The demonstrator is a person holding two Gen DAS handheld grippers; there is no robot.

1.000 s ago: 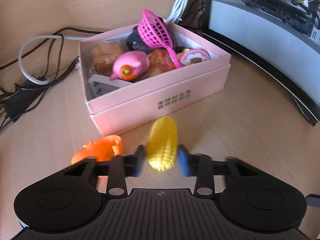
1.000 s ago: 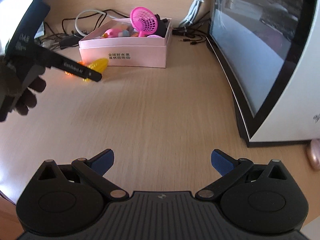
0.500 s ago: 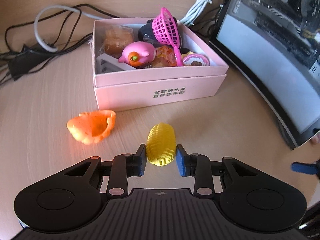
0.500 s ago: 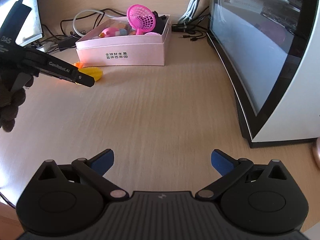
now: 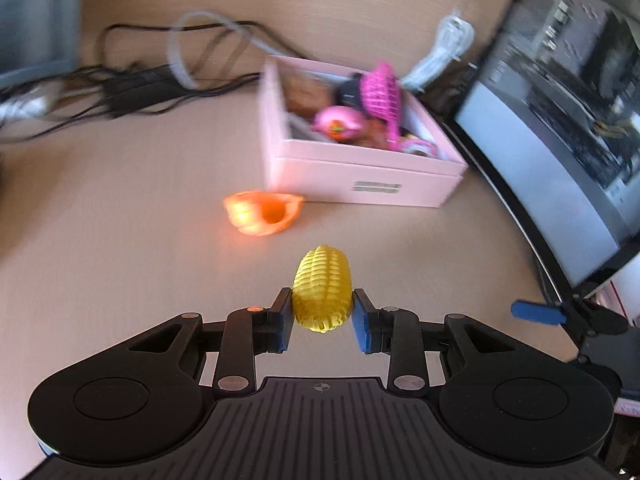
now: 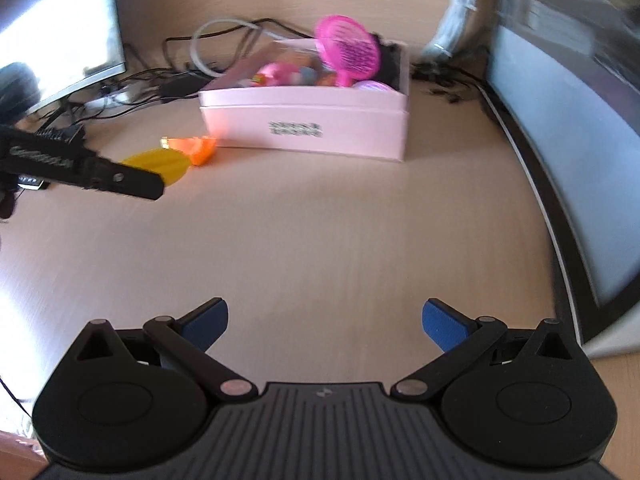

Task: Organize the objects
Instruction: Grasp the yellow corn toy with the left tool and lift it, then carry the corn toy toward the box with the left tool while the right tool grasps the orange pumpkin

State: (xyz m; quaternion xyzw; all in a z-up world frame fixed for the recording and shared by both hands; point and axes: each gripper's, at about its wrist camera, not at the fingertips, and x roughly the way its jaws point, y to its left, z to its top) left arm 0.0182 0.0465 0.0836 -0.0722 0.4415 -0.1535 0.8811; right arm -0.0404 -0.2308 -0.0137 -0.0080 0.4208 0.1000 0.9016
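One yellow toy corn cob point(image 5: 322, 295) — ribbed and stubby — sits clamped between the blue pads of the left gripper point(image 5: 322, 316), held above the pale wooden desk point(image 5: 120, 248). An orange toy point(image 5: 262, 213) lies just beside the pink box point(image 5: 360, 178), which is heaped with toys. The right gripper point(image 6: 325, 326) hovers with its fingers spread wide — nothing between them — over bare desk. A curved monitor point(image 6: 560, 128) edges the right side; cables point(image 5: 132, 84) trail behind the box.

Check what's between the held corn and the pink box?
Left wrist view: bare desk between corn and pink box; the orange toy sits off to the left.
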